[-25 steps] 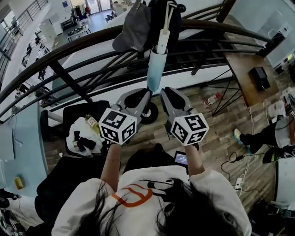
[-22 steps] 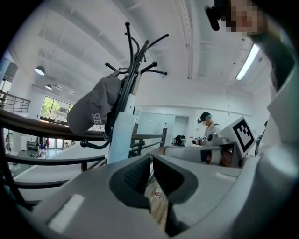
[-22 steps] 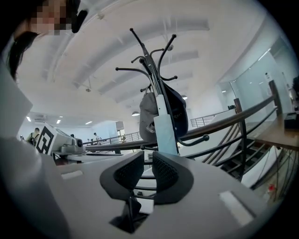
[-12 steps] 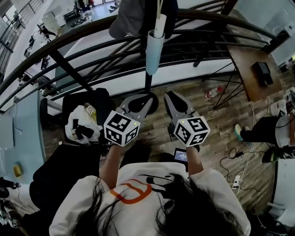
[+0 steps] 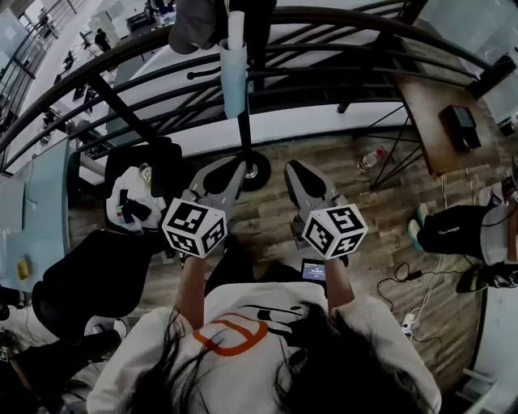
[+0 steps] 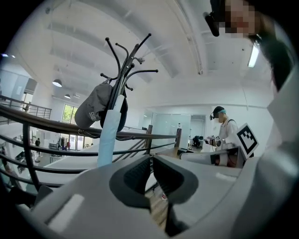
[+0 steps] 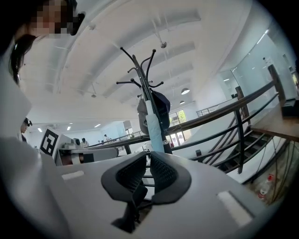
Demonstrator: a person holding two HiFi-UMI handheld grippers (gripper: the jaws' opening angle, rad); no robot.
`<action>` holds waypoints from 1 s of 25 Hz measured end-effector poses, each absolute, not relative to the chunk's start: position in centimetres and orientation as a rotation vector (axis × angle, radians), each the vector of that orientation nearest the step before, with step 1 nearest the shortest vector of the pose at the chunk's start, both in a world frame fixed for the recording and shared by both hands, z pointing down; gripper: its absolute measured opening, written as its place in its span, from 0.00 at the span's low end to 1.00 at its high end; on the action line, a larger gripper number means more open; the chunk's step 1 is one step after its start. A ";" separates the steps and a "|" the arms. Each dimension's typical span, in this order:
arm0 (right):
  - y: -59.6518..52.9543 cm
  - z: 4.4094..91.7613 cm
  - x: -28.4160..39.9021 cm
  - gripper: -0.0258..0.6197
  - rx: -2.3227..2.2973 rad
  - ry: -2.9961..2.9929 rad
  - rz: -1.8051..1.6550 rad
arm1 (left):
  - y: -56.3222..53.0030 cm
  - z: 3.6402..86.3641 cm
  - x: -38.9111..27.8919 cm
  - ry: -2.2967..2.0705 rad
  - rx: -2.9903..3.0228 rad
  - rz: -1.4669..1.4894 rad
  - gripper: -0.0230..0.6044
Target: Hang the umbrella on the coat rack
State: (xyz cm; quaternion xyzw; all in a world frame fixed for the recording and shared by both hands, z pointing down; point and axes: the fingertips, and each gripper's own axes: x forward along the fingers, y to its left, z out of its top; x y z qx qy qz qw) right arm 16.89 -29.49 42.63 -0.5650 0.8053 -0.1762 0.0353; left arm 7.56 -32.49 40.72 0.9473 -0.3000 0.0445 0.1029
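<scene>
A folded light-blue umbrella [image 5: 234, 77] hangs from the black coat rack [image 5: 245, 133], beside a grey cap [image 5: 194, 24]. It shows left of centre in the left gripper view [image 6: 106, 140] and at centre in the right gripper view [image 7: 153, 126], with the rack's hooks [image 6: 126, 60] above it. My left gripper [image 5: 229, 168] and right gripper [image 5: 293, 170] are side by side below the umbrella, well apart from it, near the rack's round base [image 5: 252, 170]. Both are shut with nothing between their pads [image 6: 140, 172] [image 7: 161, 170].
A curved black railing [image 5: 340, 24] runs behind the rack. A wooden table [image 5: 429, 121] stands at right, with a bottle [image 5: 374, 156] on the floor near it. A black chair [image 5: 97, 275] and a bag [image 5: 133, 206] sit at left. A seated person's legs [image 5: 453, 234] show at right.
Both grippers have drawn back and down from the umbrella's lower end. The umbrella stays hanging on the rack and now sits farther up and left in the head view.
</scene>
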 end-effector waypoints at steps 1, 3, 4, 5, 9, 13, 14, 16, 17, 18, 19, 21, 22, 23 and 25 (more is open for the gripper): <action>-28.7 42.6 17.3 0.09 -1.725 2.483 -0.541 | -31.6 40.6 7.9 -0.900 2.786 0.118 0.07; -27.1 42.7 18.1 0.09 -1.700 2.502 -0.546 | -29.9 40.6 8.6 -0.926 2.772 0.107 0.07; -26.3 42.8 18.5 0.09 -1.687 2.511 -0.550 | -28.9 40.7 9.1 -0.936 2.768 0.110 0.07; -25.4 43.1 18.9 0.09 -1.675 2.520 -0.553 | -27.9 41.0 9.7 -0.942 2.766 0.116 0.07; -22.7 43.6 20.2 0.09 -1.630 2.543 -0.567 | -24.3 41.8 11.6 -0.956 2.757 0.147 0.07; -21.2 42.9 20.0 0.08 -1.597 2.543 -0.574 | -22.1 41.4 11.8 -0.959 2.754 0.172 0.07; -20.8 42.9 19.9 0.08 -1.591 2.543 -0.574 | -21.6 41.4 11.9 -0.959 2.753 0.174 0.07; -19.9 42.9 19.7 0.08 -1.580 2.547 -0.572 | -20.6 41.5 12.0 -0.959 2.750 0.172 0.07; -19.4 43.1 19.6 0.08 -1.576 2.550 -0.569 | -20.1 41.6 12.0 -0.958 2.750 0.168 0.07; -18.9 43.2 19.5 0.08 -1.573 2.553 -0.564 | -19.6 41.7 12.0 -0.956 2.752 0.164 0.07; -18.4 43.2 19.3 0.08 -1.571 2.554 -0.560 | -19.0 41.8 12.0 -0.953 2.755 0.160 0.07; -17.2 43.3 18.6 0.08 -1.568 2.555 -0.554 | -17.6 41.9 11.6 -0.946 2.761 0.156 0.07; -16.5 43.3 18.1 0.08 -1.568 2.557 -0.550 | -16.8 42.0 11.3 -0.941 2.764 0.153 0.07; -15.8 43.3 17.5 0.07 -1.569 2.558 -0.544 | -16.0 42.0 10.9 -0.933 2.767 0.149 0.07; -14.6 43.1 16.4 0.07 -1.574 2.561 -0.526 | -14.7 41.8 10.2 -0.915 2.781 0.137 0.07</action>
